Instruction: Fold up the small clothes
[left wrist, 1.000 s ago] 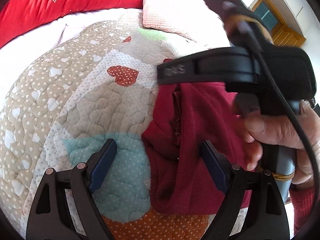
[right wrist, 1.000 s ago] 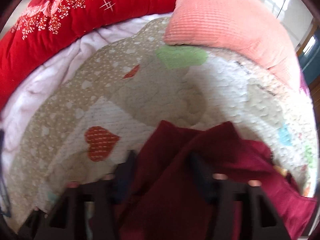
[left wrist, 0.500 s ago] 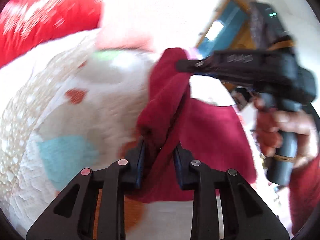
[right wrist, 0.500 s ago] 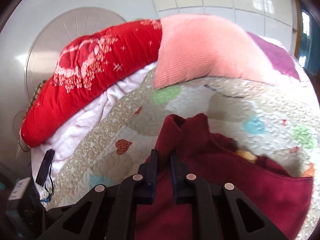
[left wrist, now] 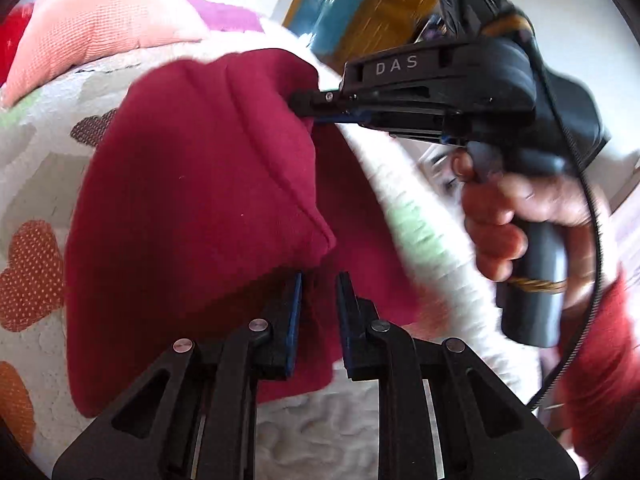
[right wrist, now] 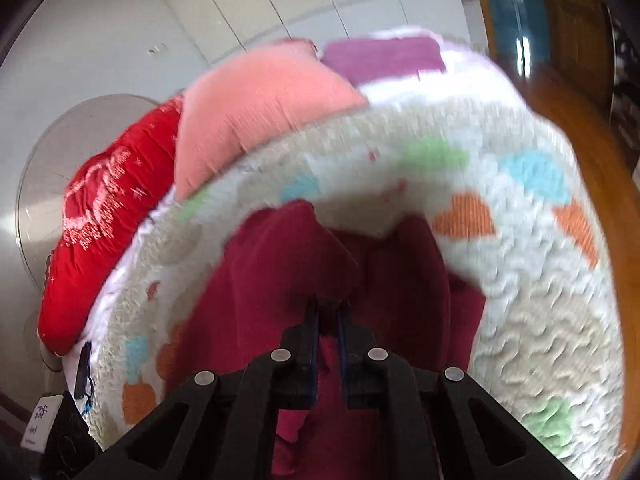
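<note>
Lifted off the quilt (left wrist: 36, 184), maroon garment (left wrist: 192, 216) hangs lengthwise; left tool (left wrist: 318, 280) just closed, right tool (right wrist: 328, 308) pinching it.

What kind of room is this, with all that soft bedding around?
Most likely a bedroom at home. The work surface is a bed covered by a cream quilted bedspread with coloured hearts, with a salmon-pink ribbed pillow and a red embroidered quilt piled at its head. A wooden door frame stands beyond.

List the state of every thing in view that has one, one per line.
Garment: dark red, lifted off the quilt, bunched, held at two spots.
Left gripper: jaws just closed, shut on garment.
Right gripper: shut on garment.
Quilt: spread flat on the bed.
Pink pillow: lying at the quilt's far edge.
</note>
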The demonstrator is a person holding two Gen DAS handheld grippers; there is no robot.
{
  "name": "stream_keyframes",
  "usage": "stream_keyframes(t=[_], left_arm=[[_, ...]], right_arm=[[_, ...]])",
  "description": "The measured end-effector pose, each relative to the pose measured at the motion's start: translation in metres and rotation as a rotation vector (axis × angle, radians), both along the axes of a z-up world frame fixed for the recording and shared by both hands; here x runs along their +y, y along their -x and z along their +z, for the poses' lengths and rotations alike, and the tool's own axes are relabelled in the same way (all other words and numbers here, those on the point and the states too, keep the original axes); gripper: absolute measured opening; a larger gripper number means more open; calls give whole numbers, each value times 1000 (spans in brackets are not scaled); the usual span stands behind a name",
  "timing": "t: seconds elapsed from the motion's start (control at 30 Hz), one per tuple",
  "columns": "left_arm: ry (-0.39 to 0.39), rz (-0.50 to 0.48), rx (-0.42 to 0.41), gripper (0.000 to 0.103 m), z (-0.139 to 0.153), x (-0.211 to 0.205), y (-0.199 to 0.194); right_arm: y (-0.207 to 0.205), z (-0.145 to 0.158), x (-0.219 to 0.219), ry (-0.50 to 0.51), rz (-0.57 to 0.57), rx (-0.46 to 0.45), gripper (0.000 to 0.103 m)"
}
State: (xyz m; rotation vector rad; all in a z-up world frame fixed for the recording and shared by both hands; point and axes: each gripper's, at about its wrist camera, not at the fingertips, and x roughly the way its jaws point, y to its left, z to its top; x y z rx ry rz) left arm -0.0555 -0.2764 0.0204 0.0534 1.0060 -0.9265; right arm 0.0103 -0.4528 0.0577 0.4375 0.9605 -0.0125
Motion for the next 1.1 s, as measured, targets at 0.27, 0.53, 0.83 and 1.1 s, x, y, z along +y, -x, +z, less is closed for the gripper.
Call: stream_keyframes(t=[0.27,0.53,0.83,1.1], left_arm=[[-78,74,-197,62,45,37,6],[-86,204,-152,64,25,64,-12],[-104,250,-117,64,16,66,-15],[-83,251,-190,64,31,42,-19]], right_arm=[[33,-12,-29,-250,-107,-101,72],[26,-29,8,-252,-7,-42,72],[16,-33,35,-119,2,-80,20],[44,16,8,140,5,-87,19]])
